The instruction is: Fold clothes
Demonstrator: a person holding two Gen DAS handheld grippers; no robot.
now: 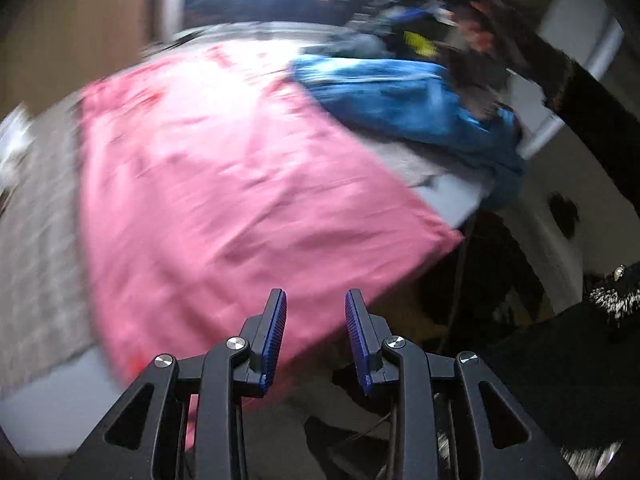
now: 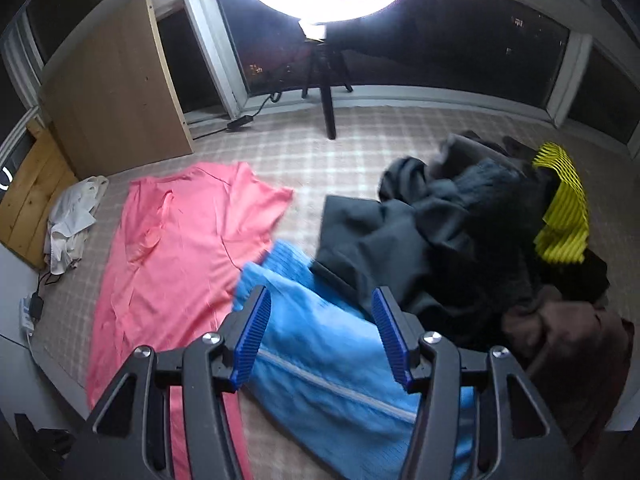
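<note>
1. The left claw [image 1: 316, 336] is seen parted and empty, held above the near hem of the pink T-shirt [image 1: 224, 184]; the view is smeared by motion.
2. The right claw [image 2: 322, 336] is spread wide, nothing gripped, poised over a blue garment [image 2: 332, 356] with a pale stripe.
3. The pink T-shirt [image 2: 176, 248] is spread nearly flat on the checked carpet [image 2: 360, 140], collar away, one sleeve [image 2: 268, 196] fanned out; the blue garment lies just beside it, possibly lapping its edge.
4. A heap of dark clothes [image 2: 460, 232], a yellow striped piece [image 2: 564, 216] on top, is piled to the right.
5. The shirt is judged light, limp and prone to creasing; a hold at hem corners or shoulders looks best, since thin cloth may slip from a shallow pinch.
</note>
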